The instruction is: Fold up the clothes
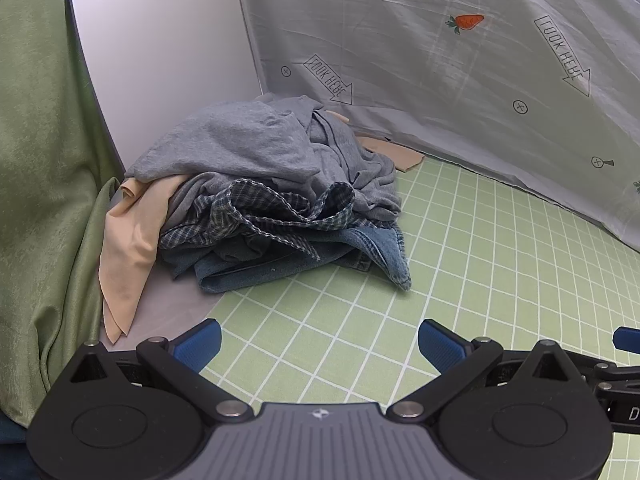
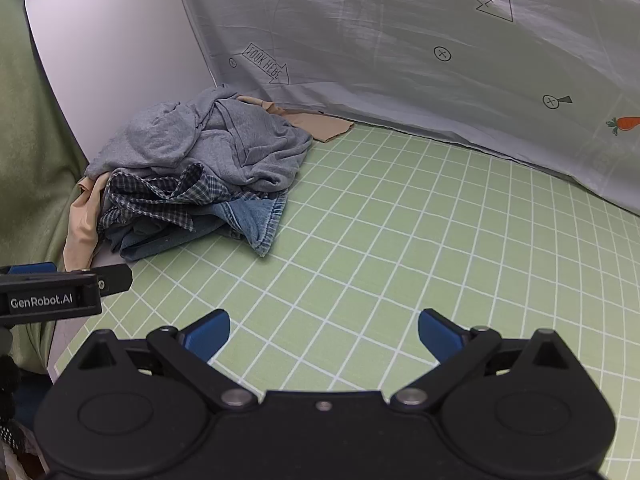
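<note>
1. At the far left we see a green curtain [image 1: 44, 184] hanging beside the worktop [image 1: 460, 280], whose green grid cover is bare in front of us.
2. The pile of clothes [image 1: 260, 192] sits at the worktop's back left corner, against a white panel [image 1: 160, 40] and a printed grey sheet [image 1: 440, 60].
3. We count four garments in it: a beige cloth [image 1: 128, 248] spilling off the left edge, a grey knit top [image 1: 248, 140] on top, a checked shirt [image 1: 264, 208] crumpled beneath it, and blue denim [image 1: 320, 256] at the bottom right. More may be buried.
4. We judge all of it soft and limp — the grey top light and stretchy, the denim heavier and stiffer. The grey top looks the one to take first, by a raised fold near its top.
5. The left gripper [image 1: 320, 344] hovers short of the pile, jaws spread wide and holding nothing.
6. The right gripper [image 2: 324, 336] — just beside the left — is likewise at full spread and empty over the bare grid.
</note>
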